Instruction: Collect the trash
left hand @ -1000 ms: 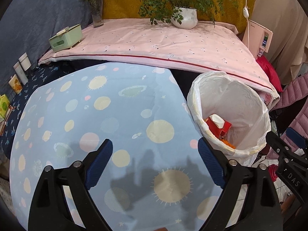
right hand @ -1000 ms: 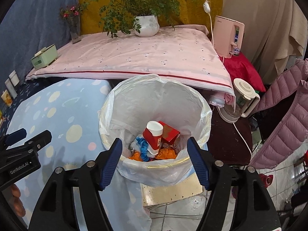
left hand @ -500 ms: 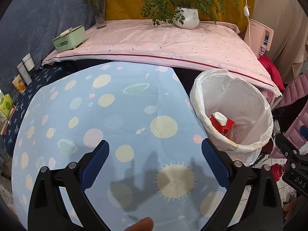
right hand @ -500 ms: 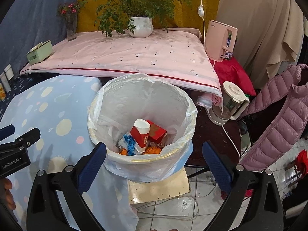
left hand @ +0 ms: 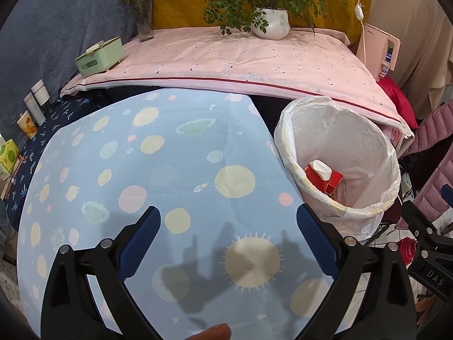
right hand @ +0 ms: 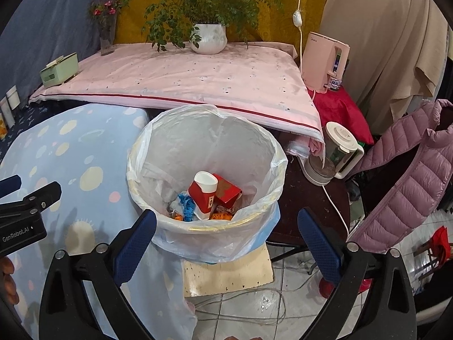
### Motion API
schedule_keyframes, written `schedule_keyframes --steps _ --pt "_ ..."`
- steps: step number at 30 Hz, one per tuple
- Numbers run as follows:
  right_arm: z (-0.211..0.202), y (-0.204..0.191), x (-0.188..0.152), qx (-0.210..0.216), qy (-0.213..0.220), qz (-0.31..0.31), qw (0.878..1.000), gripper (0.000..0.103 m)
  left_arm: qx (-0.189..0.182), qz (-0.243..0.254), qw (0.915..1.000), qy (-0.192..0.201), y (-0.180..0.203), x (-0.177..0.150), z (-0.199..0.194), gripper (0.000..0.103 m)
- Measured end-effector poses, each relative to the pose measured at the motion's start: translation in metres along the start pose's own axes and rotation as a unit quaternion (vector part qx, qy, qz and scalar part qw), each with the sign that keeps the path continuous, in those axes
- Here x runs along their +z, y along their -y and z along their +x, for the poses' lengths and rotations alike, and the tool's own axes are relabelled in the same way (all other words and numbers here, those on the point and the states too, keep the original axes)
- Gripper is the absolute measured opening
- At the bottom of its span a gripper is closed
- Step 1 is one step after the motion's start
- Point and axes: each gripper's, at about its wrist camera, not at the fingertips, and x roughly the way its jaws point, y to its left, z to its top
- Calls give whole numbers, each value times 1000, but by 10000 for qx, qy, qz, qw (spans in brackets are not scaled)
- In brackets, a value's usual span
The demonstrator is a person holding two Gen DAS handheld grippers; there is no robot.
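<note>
A bin lined with a white plastic bag (right hand: 206,147) (left hand: 339,153) stands to the right of the blue table. Inside lie a red carton with a white cap (right hand: 202,192) (left hand: 322,174), a red box (right hand: 228,192), blue and orange scraps (right hand: 185,206). My right gripper (right hand: 226,221) hangs above the bin's near rim, open, nothing between its blue pads. My left gripper (left hand: 228,221) hovers open over the blue spotted tablecloth (left hand: 147,170), with nothing between its fingers. In each wrist view the other gripper shows at the frame's edge.
A pink-covered table (left hand: 226,59) behind holds a potted plant (left hand: 270,22), a flower vase (left hand: 143,14) and a green box (left hand: 99,56). Right of the bin stand a kettle (right hand: 334,153), a pink appliance (right hand: 322,59) and a purple jacket (right hand: 410,184). Cables (right hand: 240,306) lie on the tiled floor.
My right gripper's jaws have spread wider above the bin, and it has drawn back a little. The left gripper's jaws have opened slightly over the tablecloth.
</note>
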Motion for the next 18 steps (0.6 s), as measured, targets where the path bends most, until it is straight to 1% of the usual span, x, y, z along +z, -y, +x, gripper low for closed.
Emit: schedule_keyframes --steps 18 --pt "1 1 -8 23 -80 -7 10000 96 31 14 10000 -36 10 -3 0 92"
